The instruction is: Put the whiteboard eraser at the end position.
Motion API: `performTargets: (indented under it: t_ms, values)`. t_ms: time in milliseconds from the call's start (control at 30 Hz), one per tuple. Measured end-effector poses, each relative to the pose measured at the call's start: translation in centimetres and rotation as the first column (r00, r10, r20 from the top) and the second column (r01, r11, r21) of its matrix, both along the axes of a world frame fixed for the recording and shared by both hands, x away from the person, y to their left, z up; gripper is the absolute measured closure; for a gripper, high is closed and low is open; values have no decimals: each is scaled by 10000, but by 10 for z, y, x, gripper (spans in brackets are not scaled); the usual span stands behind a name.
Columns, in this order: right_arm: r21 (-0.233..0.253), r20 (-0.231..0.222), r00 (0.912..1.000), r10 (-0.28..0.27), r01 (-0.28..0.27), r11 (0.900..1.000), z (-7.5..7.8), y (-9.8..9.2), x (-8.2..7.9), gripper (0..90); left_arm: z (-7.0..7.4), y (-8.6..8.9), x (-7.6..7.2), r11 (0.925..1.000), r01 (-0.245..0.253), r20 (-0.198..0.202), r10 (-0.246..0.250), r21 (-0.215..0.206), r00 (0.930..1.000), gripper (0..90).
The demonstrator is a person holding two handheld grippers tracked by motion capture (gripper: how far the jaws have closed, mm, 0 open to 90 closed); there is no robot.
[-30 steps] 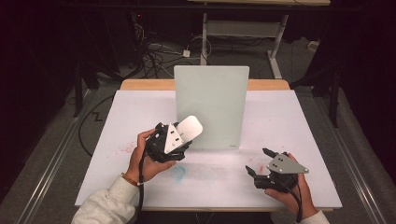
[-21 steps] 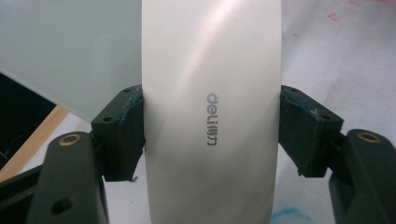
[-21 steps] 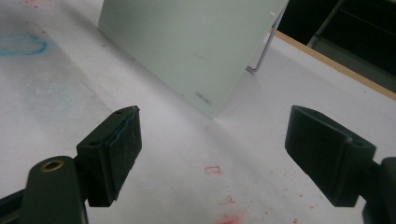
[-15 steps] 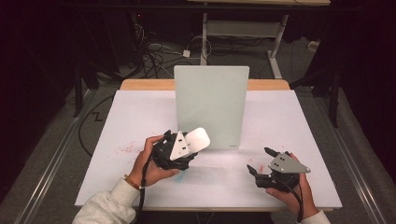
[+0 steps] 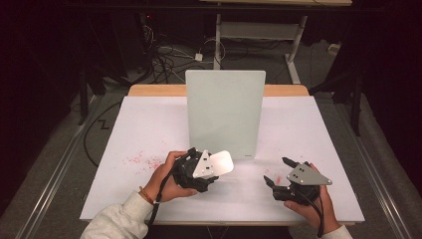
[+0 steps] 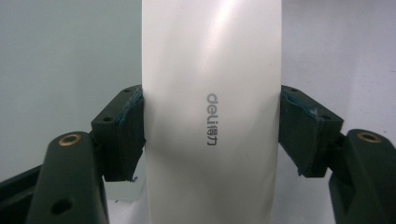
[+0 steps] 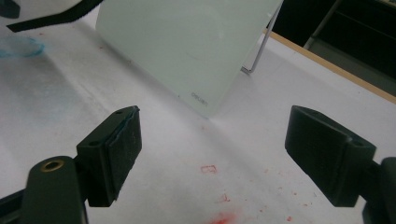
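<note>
My left gripper [image 5: 215,168] is clamped across the white eraser [image 6: 211,112], held just in front of the upright glass board [image 5: 225,112]; it looks light, rigid and glossy, so I grip its long edges mid-body; my right gripper [image 5: 276,172] idles with jaws apart.

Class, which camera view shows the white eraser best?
The left gripper view: the eraser sits clamped between the jaws, its printed logo readable. The high view shows it small in the left hand-held gripper. In the right gripper view I cannot make it out.
</note>
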State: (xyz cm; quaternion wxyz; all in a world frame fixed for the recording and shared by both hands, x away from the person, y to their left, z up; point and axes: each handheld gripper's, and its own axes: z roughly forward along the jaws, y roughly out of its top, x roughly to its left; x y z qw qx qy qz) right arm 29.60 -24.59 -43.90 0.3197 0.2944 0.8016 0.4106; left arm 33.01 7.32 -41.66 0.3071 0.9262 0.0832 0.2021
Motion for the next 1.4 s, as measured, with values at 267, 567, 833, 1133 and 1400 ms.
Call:
performTargets:
  t_ms: [267,567,833,1133,1400]
  values:
    - [-22,17,10000,27,-27,10000,0,0,-1,194,-12,-11,0,9947,806,-756,-758,631,9943,291]
    - [-22,3,10000,21,-21,10000,0,0,-1,194,-20,-22,1,9824,1597,-1421,-1451,973,9792,291]
    - [-66,-46,10000,68,-68,10000,-1,1,-1,194,-23,-30,2,9728,1919,-1549,-1713,1296,9730,290]
    - [-103,-97,9999,134,-135,9999,-2,3,-1,195,-28,-40,-1,9620,2194,-1517,-1953,1628,9689,287]
    - [-96,-83,9998,159,-160,9998,-1,3,-2,194,-19,-35,-4,9780,1971,-1282,-1873,689,9739,245]
